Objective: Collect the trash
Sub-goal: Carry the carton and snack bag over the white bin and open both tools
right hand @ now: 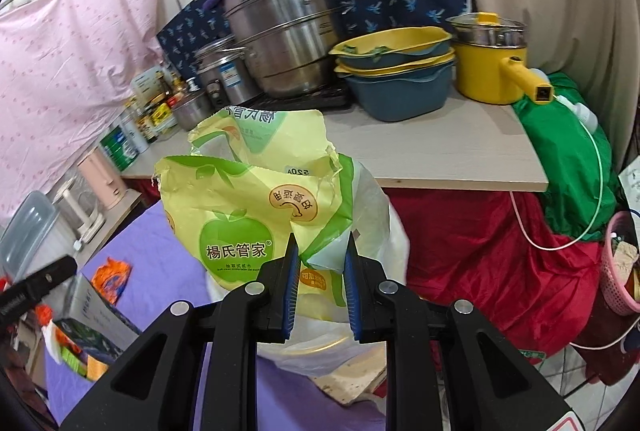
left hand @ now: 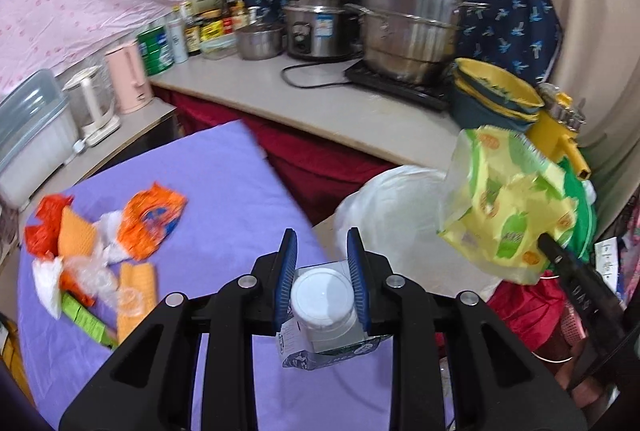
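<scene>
Lying on the purple tablecloth (left hand: 224, 191), far left of the white plastic bag (left hand: 384, 207), is a heap of trash: orange wrappers (left hand: 150, 223), tissue and a green box (left hand: 86, 319). Nearer the bag, the left gripper (left hand: 322, 243) has its blue-padded jaws clamped on a small carton with a white round cap (left hand: 320, 295). Right of and above the bag, the right gripper (right hand: 322, 243) pinches a crumpled yellow-green tissue wrapper (right hand: 248, 211), with the steel pots (left hand: 412, 27) on the counter beyond.

Legible text: one item only.
Yellow-green tissue wrapper (right hand: 256, 207): "楊氏管家" on its green apple emblem; "520" printed higher up, seen reversed. Other labels unreadable.
</scene>
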